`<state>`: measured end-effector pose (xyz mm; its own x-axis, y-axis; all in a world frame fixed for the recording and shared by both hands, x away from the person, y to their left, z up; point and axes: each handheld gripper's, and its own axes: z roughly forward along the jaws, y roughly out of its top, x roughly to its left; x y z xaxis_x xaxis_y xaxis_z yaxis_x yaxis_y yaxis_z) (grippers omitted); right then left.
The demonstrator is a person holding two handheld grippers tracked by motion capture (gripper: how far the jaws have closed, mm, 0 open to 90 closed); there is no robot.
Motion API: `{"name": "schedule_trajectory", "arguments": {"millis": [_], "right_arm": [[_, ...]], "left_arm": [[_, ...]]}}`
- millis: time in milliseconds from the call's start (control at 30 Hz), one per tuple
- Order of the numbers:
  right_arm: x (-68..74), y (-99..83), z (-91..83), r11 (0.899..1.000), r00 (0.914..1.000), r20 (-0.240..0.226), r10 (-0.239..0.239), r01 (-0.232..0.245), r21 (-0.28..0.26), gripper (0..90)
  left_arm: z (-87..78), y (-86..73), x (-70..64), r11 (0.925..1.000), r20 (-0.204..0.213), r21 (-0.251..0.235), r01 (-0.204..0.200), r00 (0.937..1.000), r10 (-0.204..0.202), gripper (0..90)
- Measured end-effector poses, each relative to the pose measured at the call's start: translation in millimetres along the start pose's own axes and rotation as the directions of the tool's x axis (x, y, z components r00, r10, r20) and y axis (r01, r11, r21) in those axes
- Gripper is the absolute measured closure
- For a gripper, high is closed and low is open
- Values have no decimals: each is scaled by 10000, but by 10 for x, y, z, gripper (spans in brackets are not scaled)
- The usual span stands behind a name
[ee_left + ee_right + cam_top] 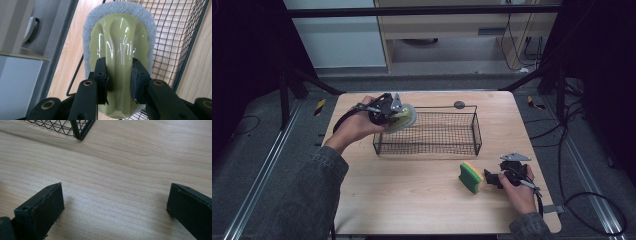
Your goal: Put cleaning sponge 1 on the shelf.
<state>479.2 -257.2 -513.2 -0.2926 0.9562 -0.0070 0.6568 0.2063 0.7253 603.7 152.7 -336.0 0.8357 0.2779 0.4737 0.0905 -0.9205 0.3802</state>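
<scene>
While the left gripper [119, 76] clamps the scrubber [120, 47], its pad face seems hidden.

No text, label, brand, number or sign can be read in any of the views.

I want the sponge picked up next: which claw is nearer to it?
Right. The right claw sits open on the table just right of the green and yellow sponge. The left claw is far off at the wire basket's left end, shut on a scrubber.
</scene>
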Motion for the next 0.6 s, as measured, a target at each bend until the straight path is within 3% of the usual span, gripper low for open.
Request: {"name": "schedule_trajectory", "arguments": {"millis": [133,300,600], "right_arm": [[-2,-1,-2,10000,10000,0,-23,23,19,12],[-3,-1,-1,10000,10000,2,-44,44,4,12],[-1,0,-4,10000,10000,-18,-4,4,19,12]], "left_arm": [[20,-23,6,10000,65,26,35,10000,-35,703],[60,-45,-9,9996,199,143,-257,9995,254,703],[159,-141,19,9999,257,173,-3,9997,-2,703]]}}
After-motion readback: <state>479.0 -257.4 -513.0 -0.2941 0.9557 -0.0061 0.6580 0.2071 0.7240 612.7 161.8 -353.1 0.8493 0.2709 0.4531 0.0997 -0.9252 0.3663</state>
